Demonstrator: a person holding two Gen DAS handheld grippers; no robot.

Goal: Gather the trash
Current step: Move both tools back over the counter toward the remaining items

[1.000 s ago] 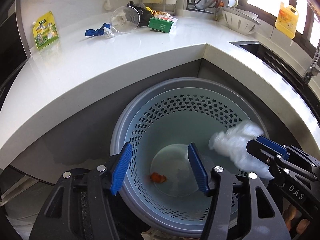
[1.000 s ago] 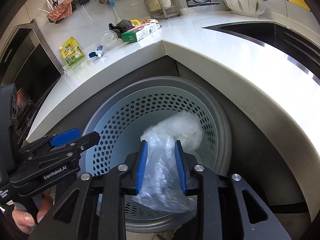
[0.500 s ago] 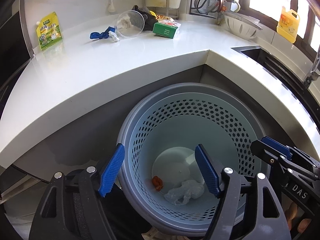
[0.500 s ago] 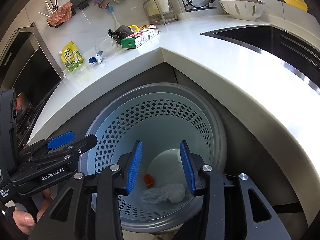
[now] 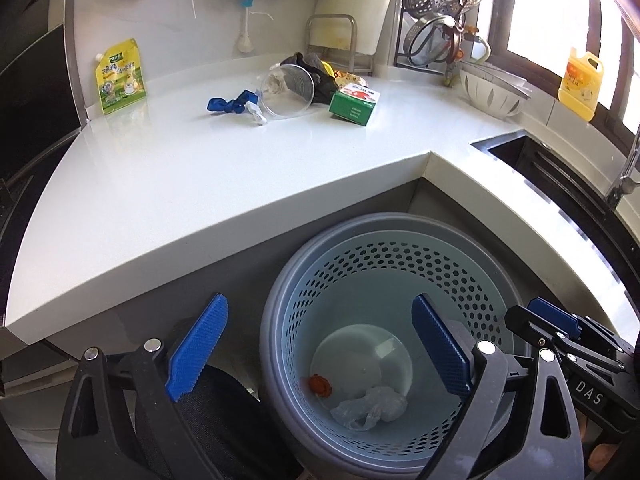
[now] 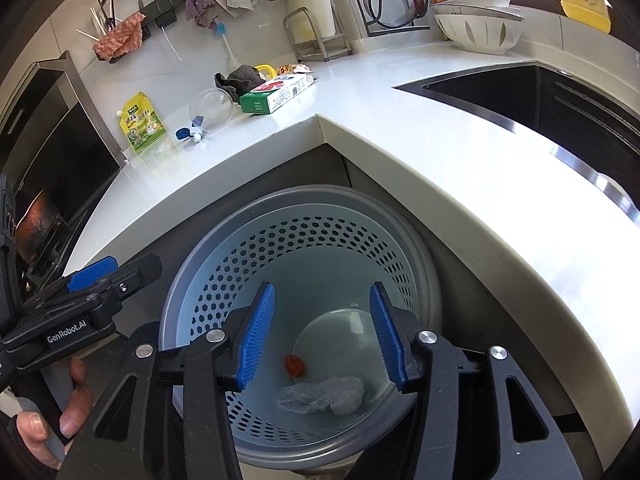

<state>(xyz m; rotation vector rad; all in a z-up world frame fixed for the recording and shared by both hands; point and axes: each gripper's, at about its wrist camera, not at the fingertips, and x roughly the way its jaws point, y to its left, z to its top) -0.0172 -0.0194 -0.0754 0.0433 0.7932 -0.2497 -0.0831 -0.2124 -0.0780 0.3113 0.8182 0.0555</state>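
A blue perforated bin [image 5: 384,264] stands on the floor below the corner of the white counter [image 5: 200,168]. At its bottom lie a crumpled clear plastic bag [image 5: 370,404] and a small orange scrap [image 5: 320,384]. My left gripper [image 5: 320,300] hovers over the bin's left rim, its jaws opening wide with nothing between them. My right gripper [image 6: 322,288] hangs above the bin [image 6: 304,208], jaws also opening and empty, with the bag [image 6: 324,394] far below. On the counter lie a clear cup [image 5: 288,90], a blue wrapper [image 5: 228,105] and a green carton [image 5: 354,104].
A yellow-green pouch [image 5: 120,78] leans on the back wall. A black cloth [image 5: 316,72] lies behind the cup. The sink [image 5: 560,168], a white colander [image 5: 492,92] and a yellow detergent bottle [image 5: 580,80] are at the right. A person's hand [image 6: 60,412] holds the left gripper's handle.
The right gripper let go of the plastic bag, which dropped to the bin's bottom. Both grippers' jaws spread wider. The left gripper rose, so more of the counter shows.
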